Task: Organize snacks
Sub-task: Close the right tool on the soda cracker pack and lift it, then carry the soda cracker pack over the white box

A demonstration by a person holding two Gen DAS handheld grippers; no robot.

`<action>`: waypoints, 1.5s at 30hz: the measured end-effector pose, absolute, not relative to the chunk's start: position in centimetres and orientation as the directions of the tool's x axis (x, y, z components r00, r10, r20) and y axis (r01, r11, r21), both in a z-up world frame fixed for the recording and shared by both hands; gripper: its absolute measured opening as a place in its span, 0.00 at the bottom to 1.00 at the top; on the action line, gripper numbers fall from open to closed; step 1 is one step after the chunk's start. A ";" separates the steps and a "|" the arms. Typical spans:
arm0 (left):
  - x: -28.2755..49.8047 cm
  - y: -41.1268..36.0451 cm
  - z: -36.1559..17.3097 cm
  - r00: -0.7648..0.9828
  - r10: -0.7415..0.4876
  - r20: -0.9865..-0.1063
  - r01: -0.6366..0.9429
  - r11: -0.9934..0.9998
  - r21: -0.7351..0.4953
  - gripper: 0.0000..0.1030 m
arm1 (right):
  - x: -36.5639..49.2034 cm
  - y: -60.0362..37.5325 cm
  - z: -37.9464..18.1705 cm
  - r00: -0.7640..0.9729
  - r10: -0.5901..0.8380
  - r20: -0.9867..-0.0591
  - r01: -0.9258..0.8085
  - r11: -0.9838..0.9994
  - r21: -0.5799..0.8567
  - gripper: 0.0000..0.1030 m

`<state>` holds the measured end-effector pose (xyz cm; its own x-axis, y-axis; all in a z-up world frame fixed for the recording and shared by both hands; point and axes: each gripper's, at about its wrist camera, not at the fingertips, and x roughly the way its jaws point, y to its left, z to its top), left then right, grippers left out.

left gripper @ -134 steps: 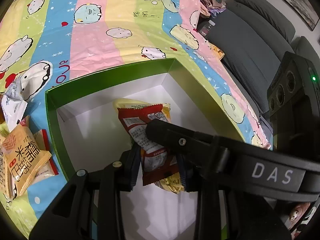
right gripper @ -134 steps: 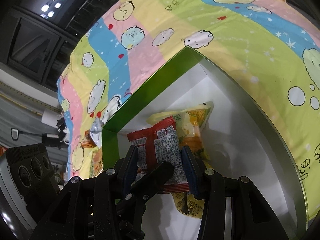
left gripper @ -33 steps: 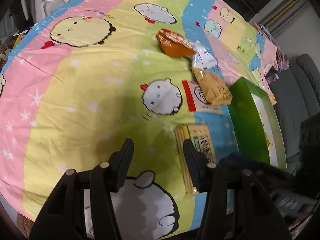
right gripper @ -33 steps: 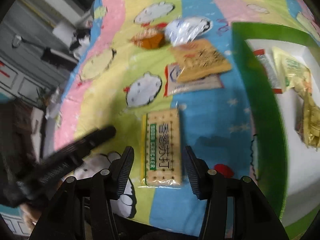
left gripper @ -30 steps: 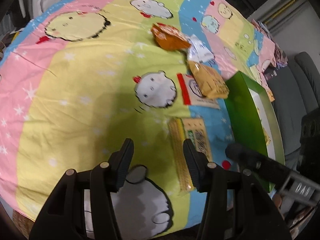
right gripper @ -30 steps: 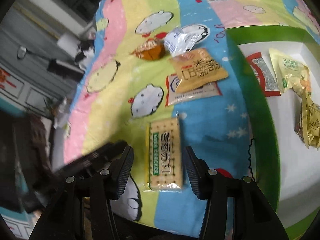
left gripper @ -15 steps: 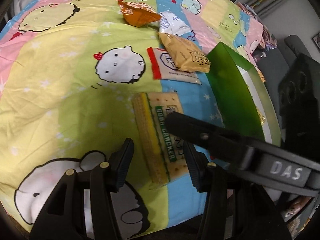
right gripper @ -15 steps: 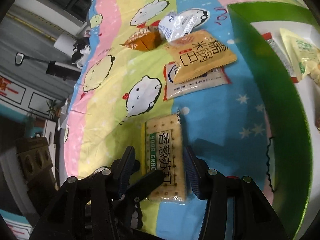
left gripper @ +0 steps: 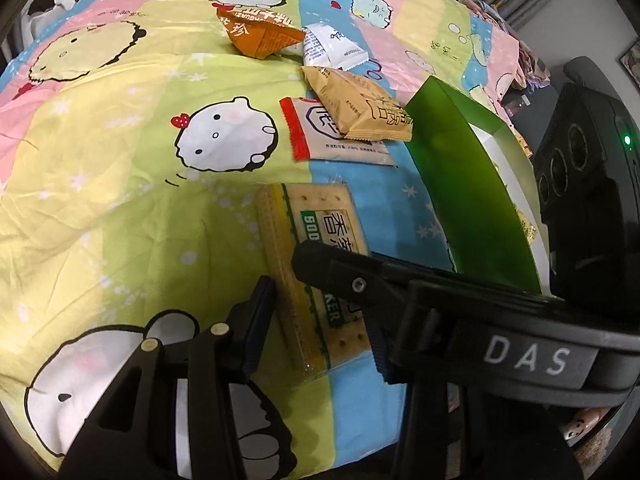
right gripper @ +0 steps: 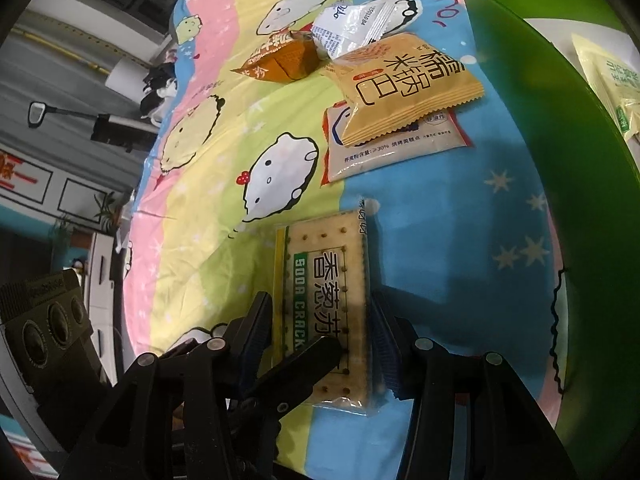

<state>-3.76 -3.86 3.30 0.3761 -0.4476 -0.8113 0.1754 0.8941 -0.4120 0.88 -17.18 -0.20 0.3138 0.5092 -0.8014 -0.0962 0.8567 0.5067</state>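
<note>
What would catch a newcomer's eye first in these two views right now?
The soda cracker pack lies flat on the bright cartoon bedsheet, with both tools closing in: it sits between the right tool and the left tool. Beside it stands the green box. Beyond, a tan snack bag overlaps a white-and-red packet.

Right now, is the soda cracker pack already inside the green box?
No, the soda cracker pack lies on the cartoon bedsheet, beside the green box, between the right gripper fingers.
</note>
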 end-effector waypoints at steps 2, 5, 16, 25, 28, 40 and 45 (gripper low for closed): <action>-3.9 -4.0 3.4 0.385 -0.439 -0.812 0.180 0.898 -0.401 0.42 | 0.8 -17.2 -0.2 0.316 0.505 -0.803 -0.100 0.860 0.501 0.47; -4.1 -4.2 3.6 0.396 -0.430 -0.811 0.179 0.903 -0.391 0.41 | 0.5 -17.3 0.0 0.325 0.507 -0.798 -0.104 0.858 0.503 0.47; -5.2 -4.4 6.0 0.467 -0.401 -0.788 0.199 0.916 -0.348 0.41 | -0.8 -17.2 2.7 0.375 0.517 -0.769 -0.143 0.852 0.503 0.46; -5.9 -4.2 7.9 0.506 -0.408 -0.759 0.214 0.913 -0.348 0.42 | -2.1 -17.3 5.0 0.424 0.516 -0.744 -0.166 0.852 0.496 0.46; -6.2 -4.1 8.5 0.521 -0.410 -0.748 0.221 0.912 -0.346 0.43 | -2.4 -17.3 5.8 0.440 0.518 -0.733 -0.174 0.851 0.496 0.46; -7.4 -4.1 10.7 0.573 -0.417 -0.706 0.244 0.909 -0.339 0.43 | -4.2 -17.2 8.7 0.502 0.510 -0.699 -0.199 0.854 0.481 0.46; -7.8 -4.4 11.8 0.588 -0.425 -0.688 0.260 0.905 -0.337 0.43 | -4.8 -17.6 9.9 0.528 0.502 -0.685 -0.208 0.858 0.469 0.46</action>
